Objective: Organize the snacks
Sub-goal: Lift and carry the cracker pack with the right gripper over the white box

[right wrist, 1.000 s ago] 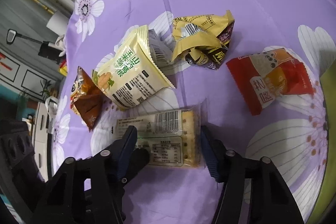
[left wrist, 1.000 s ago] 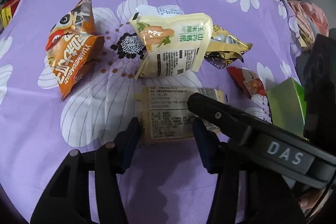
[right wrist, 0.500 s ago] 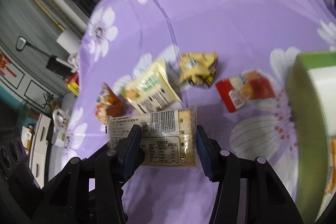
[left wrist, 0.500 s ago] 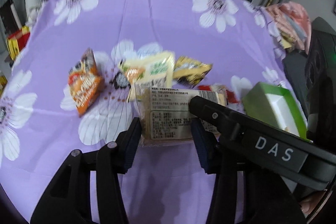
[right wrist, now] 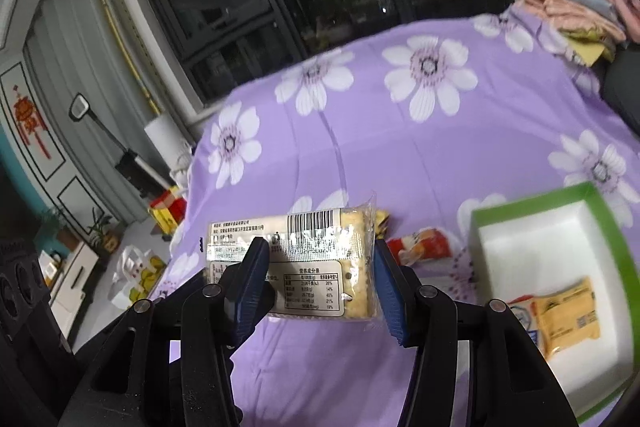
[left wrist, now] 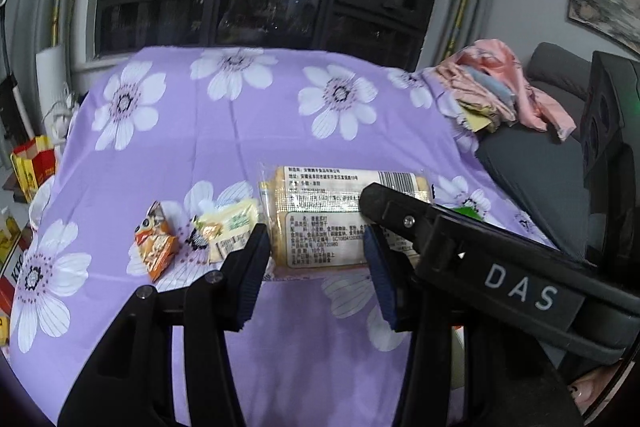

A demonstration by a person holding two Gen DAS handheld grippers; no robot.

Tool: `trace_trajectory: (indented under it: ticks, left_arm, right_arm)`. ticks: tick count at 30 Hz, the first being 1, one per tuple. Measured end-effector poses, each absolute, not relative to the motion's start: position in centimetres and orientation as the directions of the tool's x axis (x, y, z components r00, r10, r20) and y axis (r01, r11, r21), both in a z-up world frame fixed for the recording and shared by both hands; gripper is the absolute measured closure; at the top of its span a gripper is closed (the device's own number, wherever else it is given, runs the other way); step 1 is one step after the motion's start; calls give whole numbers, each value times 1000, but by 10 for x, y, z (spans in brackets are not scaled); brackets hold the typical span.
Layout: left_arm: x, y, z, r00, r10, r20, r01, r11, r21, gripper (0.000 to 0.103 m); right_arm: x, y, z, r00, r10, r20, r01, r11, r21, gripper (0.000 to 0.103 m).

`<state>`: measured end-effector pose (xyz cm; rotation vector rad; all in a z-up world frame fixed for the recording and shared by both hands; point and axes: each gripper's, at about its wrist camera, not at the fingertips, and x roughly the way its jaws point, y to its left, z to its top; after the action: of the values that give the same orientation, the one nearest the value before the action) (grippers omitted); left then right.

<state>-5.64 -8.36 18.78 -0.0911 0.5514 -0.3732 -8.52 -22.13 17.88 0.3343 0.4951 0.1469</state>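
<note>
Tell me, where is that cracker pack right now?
The cracker pack is held off the purple cloth between both grippers, the right gripper and the left gripper, with the green box on its right.

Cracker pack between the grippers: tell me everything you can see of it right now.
The cracker pack is a flat, clear plastic wrapper showing pale square crackers, with a white label, barcode and nutrition table facing the cameras. It hangs lifted clear of the purple flowered cloth, lying roughly level. The left gripper and right gripper each clamp it between blue pads, from opposite ends. The wrapper's sealed edges look crinkled; nothing else touches it.
</note>
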Motion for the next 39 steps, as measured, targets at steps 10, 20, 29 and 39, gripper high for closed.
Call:
trace_trajectory:
  ticks: [10, 20, 29, 39]
  left_arm:
    - [-70, -132, 210, 793, -414, -446, 408, 906, -115, 55]
    - [-55, -203, 203, 734, -488, -472, 512, 855, -88, 55]
    - [-37, -256, 179, 661, -519, -542, 571, 817, -87, 55]
    - [-15, -285, 147, 603, -507, -616, 572, 813, -110, 57]
  right_arm:
    - [-115, -272, 193, 917, 183, -355, -31, 918, 395, 48]
    - [-126, -345, 181, 925, 98, -367, 98, 872, 480, 48]
    - [-123, -397, 154, 900, 56, -432, 213, 808, 550, 48]
    - [-107, -430, 116, 849, 78, -523, 303, 739, 601, 48]
